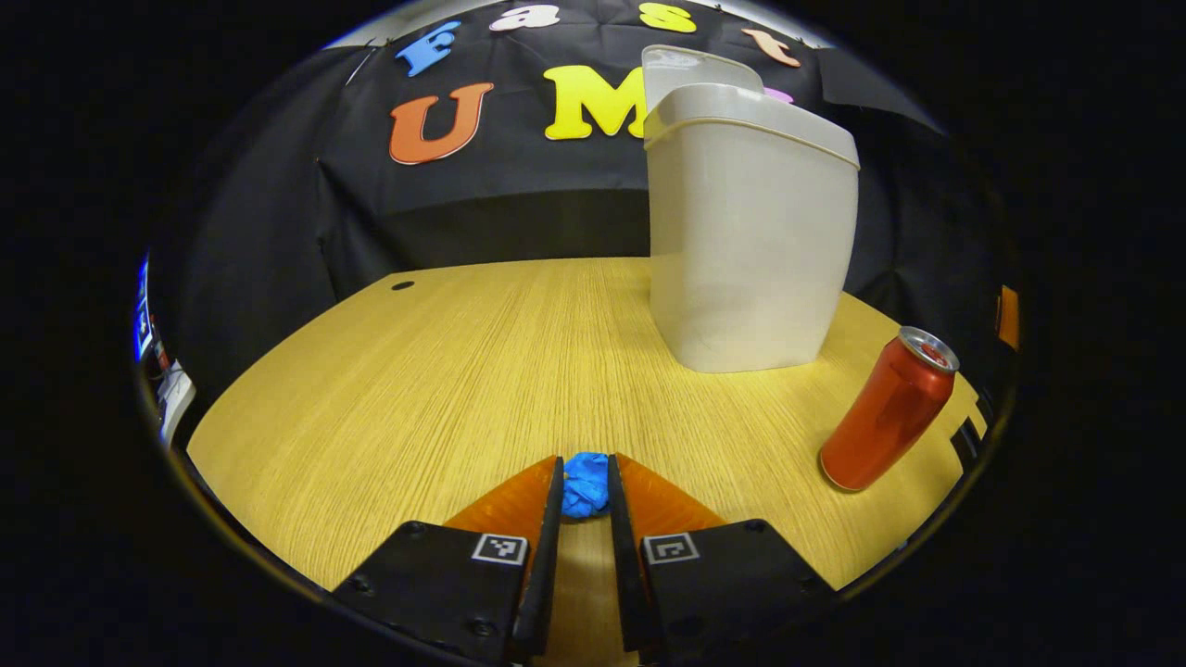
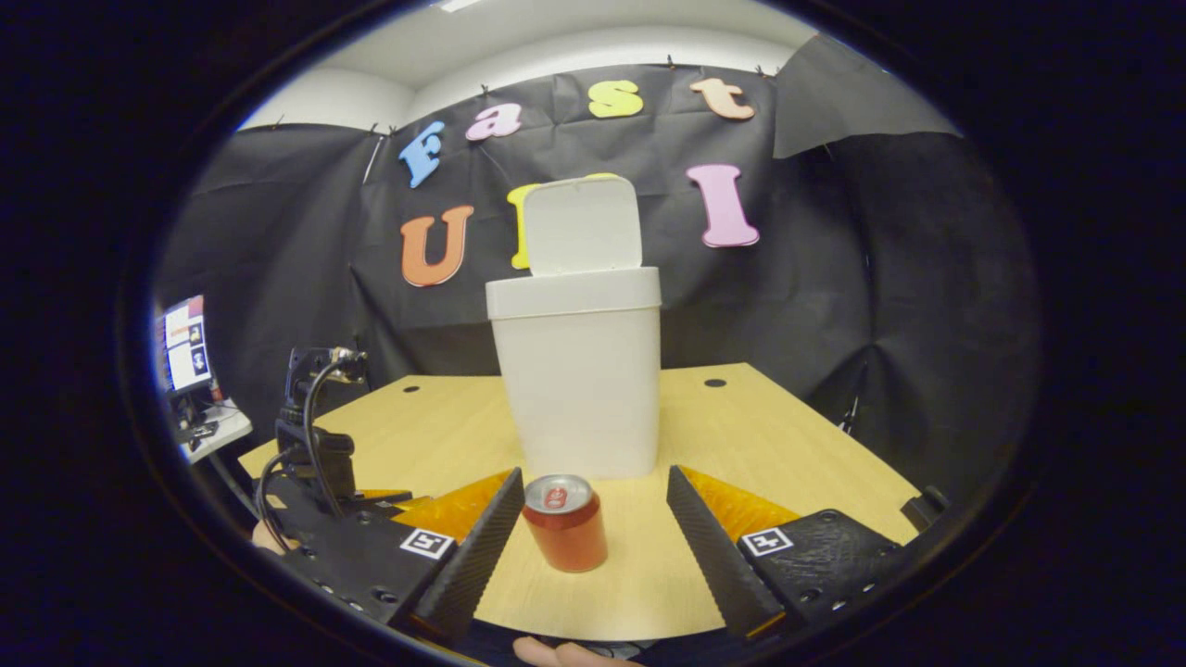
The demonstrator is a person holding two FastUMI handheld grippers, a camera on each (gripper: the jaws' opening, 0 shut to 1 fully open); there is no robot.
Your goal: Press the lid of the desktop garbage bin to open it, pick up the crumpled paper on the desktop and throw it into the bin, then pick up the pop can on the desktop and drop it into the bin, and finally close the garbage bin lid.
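Left gripper (image 1: 586, 496) is low on the worktop (image 1: 417, 398), fingers clenched on the blue crumpled paper (image 1: 586, 489), which sits pinched between the tips, apparently still at worktop level. To its right and further back, the bin (image 1: 750, 241) stands upright with its lid (image 1: 695, 69) flipped up, so the opening step looks done. Pop can (image 1: 888, 408) stands right of the bin, near the worktop edge, apart from it. In the right gripper view the other gripper's body shows at lower left; the right gripper (image 2: 586, 519) hovers with fingers spread wide on either side of the can (image 2: 565, 523), touching nothing, bin (image 2: 576, 371) straight behind. Step in hand: paper pickup, grasp looks made. Next move, my read: lift the paper, carry it up and right over the bin rim, clear the raised lid, release above the opening. Risk: small wad held only at the fingertips may slip in transit.
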